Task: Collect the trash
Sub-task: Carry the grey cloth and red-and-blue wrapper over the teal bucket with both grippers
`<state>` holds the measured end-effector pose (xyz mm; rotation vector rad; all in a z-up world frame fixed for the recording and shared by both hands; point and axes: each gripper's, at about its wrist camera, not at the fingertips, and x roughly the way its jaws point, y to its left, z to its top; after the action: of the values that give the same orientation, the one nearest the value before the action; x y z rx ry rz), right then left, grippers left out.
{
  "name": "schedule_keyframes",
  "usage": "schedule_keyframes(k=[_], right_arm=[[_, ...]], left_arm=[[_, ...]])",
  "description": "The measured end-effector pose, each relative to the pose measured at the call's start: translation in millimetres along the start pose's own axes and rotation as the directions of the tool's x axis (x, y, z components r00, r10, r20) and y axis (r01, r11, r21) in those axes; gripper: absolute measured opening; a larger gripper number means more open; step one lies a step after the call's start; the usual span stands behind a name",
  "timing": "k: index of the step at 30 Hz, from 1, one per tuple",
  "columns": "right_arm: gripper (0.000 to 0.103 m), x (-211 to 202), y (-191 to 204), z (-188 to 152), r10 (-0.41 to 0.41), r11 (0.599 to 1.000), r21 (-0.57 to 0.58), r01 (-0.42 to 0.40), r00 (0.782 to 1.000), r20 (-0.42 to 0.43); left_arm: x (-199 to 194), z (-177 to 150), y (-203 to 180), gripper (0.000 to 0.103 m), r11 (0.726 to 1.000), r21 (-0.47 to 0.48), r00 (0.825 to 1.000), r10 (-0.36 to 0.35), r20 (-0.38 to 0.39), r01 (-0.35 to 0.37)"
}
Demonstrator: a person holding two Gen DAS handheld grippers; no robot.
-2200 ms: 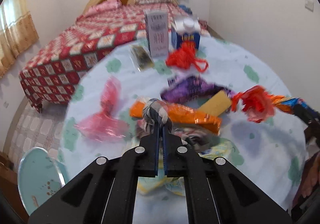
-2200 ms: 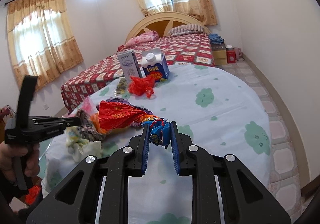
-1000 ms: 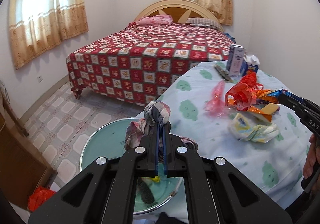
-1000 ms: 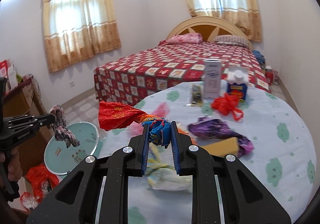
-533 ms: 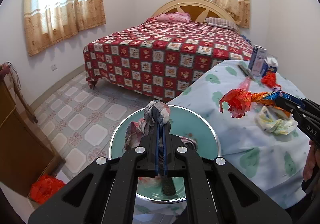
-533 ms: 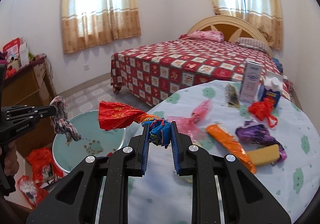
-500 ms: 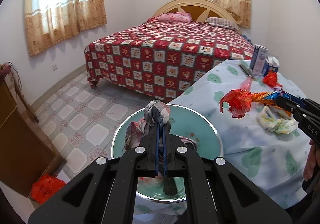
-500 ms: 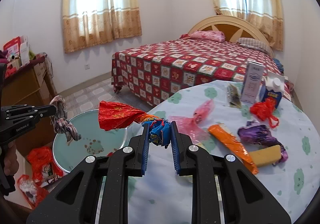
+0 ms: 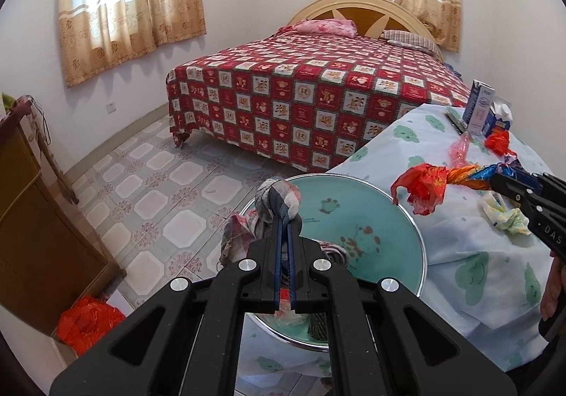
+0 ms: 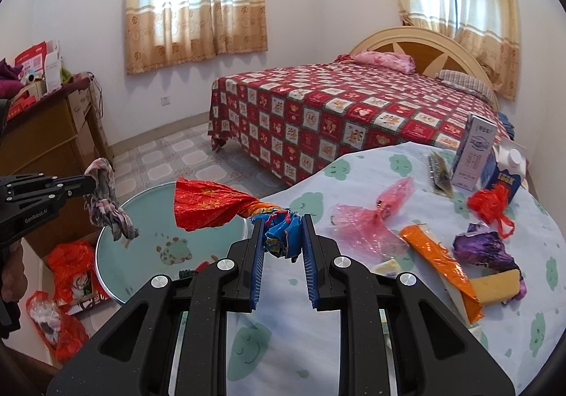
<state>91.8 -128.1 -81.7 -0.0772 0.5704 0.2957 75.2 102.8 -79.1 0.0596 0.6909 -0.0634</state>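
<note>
My left gripper (image 9: 284,219) is shut on a checked cloth rag (image 9: 279,196), which hangs over the near-left part of a teal basin (image 9: 371,219) beside the table. In the right wrist view the rag (image 10: 106,208) dangles from the left gripper (image 10: 86,184) above the basin's (image 10: 148,229) left rim. My right gripper (image 10: 283,219) is shut on the blue end of a red foil wrapper (image 10: 208,205), whose red end sticks out over the basin's right edge. On the table lie a pink plastic bag (image 10: 368,219), an orange wrapper (image 10: 438,261), a purple wrapper (image 10: 484,247) and a red bag (image 10: 491,201).
Two cartons (image 10: 474,152) stand at the far edge of the cloth-covered table (image 10: 318,343). A bed (image 9: 318,92) fills the back of the room. A wooden cabinet (image 9: 35,219) stands at the left, with red bags (image 9: 88,321) on the tiled floor below it.
Both grippers have swung left, away from the table's middle and toward the basin. The rag now hangs over the basin and the wrapper's red end reaches its edge. Both grips are unchanged.
</note>
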Motion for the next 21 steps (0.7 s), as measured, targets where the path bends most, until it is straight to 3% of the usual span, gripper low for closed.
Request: schedule_keyframes(k=[21], right_arm=[[0.021, 11.7, 22.2, 4.2, 0.048, 0.997, -0.052, -0.049, 0.999, -0.013]], left_arm=[[3.7, -1.2, 8.3, 0.003, 1.0, -0.023, 1.0, 0.001, -0.013, -0.001]])
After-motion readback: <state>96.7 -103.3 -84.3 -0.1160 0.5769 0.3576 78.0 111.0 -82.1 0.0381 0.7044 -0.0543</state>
